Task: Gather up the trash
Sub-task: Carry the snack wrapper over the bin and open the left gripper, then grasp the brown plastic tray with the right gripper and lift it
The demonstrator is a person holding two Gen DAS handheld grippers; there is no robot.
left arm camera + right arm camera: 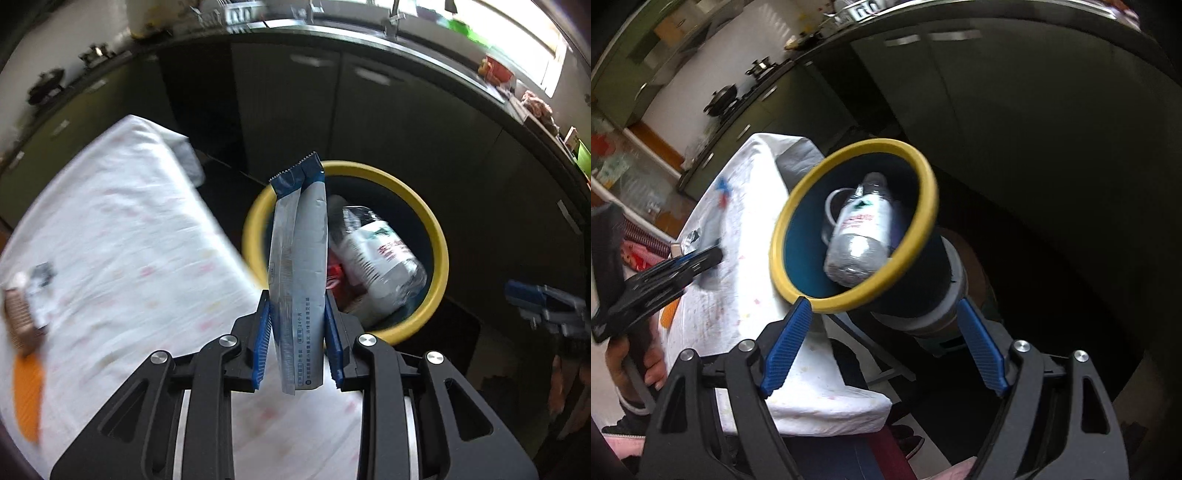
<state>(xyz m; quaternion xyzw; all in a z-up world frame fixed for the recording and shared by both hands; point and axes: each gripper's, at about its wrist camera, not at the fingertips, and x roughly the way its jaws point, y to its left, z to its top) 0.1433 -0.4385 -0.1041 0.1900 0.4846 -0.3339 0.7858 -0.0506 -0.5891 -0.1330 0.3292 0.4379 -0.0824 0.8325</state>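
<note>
Left wrist view: the left gripper [297, 325] pinches a grey-and-blue wrapper [299, 273] between its blue pads, standing upright in front of the yellow-rimmed bin [436, 236]. Inside the bin lies a clear plastic bottle [376, 262] beside something red. A white tablecloth [122, 236] spreads left of the bin.

Right wrist view: the right gripper [886, 339] has its fingers spread wide on either side of the bin [790, 210], which is tilted with its mouth toward the camera; whether they touch it is unclear. The bottle [858, 236] lies inside. The tablecloth [753, 258] lies left of the bin.
</note>
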